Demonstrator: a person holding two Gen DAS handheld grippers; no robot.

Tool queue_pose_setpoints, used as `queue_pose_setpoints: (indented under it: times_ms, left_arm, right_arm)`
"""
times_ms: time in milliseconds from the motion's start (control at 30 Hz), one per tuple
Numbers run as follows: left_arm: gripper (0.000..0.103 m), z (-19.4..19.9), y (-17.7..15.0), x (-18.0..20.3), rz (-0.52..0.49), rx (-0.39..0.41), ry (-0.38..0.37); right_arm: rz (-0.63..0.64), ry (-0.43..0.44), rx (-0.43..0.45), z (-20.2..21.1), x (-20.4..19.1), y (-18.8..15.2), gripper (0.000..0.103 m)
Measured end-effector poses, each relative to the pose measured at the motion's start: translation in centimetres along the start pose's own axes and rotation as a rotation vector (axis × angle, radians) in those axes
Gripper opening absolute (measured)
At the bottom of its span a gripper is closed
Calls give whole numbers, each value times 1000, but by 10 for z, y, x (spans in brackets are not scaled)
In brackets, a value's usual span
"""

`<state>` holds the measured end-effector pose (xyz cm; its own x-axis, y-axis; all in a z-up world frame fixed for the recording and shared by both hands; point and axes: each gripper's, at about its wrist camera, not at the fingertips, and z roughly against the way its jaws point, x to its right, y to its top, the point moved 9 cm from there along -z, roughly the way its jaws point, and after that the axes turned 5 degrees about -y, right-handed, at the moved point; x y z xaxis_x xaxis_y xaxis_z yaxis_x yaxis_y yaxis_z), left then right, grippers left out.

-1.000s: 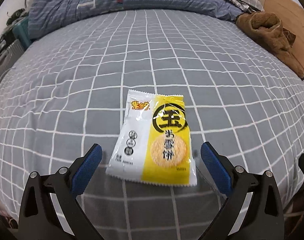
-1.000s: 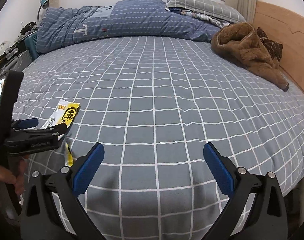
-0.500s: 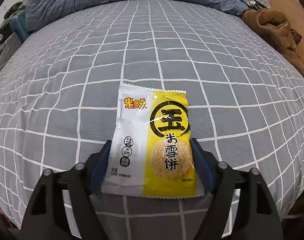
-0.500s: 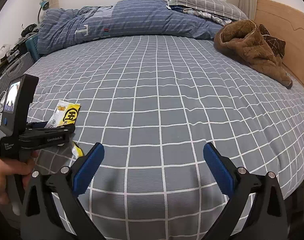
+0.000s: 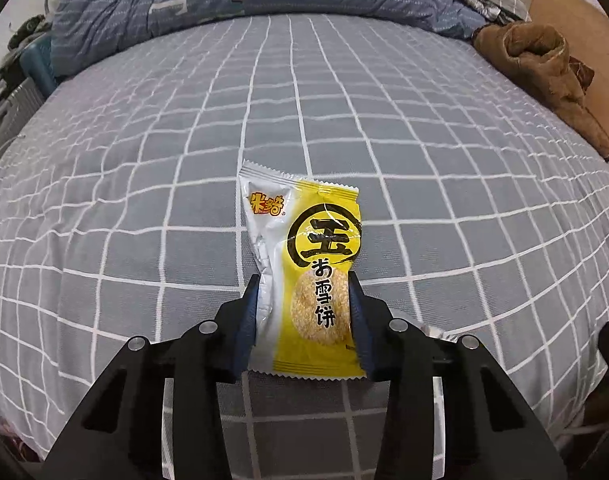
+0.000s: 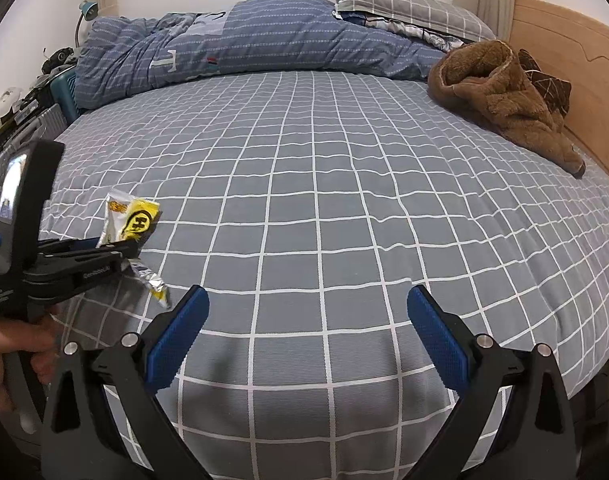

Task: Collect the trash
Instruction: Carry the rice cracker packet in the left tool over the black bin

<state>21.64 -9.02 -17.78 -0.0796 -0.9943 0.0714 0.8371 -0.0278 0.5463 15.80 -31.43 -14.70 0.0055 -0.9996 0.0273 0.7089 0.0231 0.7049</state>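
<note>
Currently left gripper (image 5: pixel 304 312) pinching snack wrapper (image 5: pixel 304 264) at lower half, above bed (image 5: pixel 424 160) near its front left corner. Wrapper crumpling: light, thin, slippery. Right gripper (image 6: pixel 308 340) hanging open, empty.

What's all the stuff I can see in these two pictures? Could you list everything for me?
Snack wrapper: one, yellow and white, pinched between the left gripper's fingers, lifted off the bed.
Bedsheet: one, grey with white checks, covering the bed.
Duvet: one, blue striped, bunched at the far end of the bed.
Pillow: one, grey checked, behind the duvet.
Brown fleece garment: one, crumpled at the right edge by the headboard.
Headboard: one, light wood, along the right side.
Desk lamp: one, teal, far left.
Left gripper: black with blue pads, shut on the wrapper.
Right gripper: black with blue pads, open, empty, above the sheet.
</note>
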Motion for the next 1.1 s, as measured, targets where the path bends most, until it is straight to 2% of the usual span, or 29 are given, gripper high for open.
queue_pose_setpoints:
  times_ms: [300,600,1100]
  left_arm:
    - [41,31,-7,10,-8,53,-2]
    - [41,49,-31,18,-9,62,-10]
    - [41,86,-71,28,10,73,-38]
  right_arm:
    - [10,-15,16,5,4,-2,95]
    - [23,-35,27,15,8,-9,95]
    - [0,-34,47,53,9,-31,95]
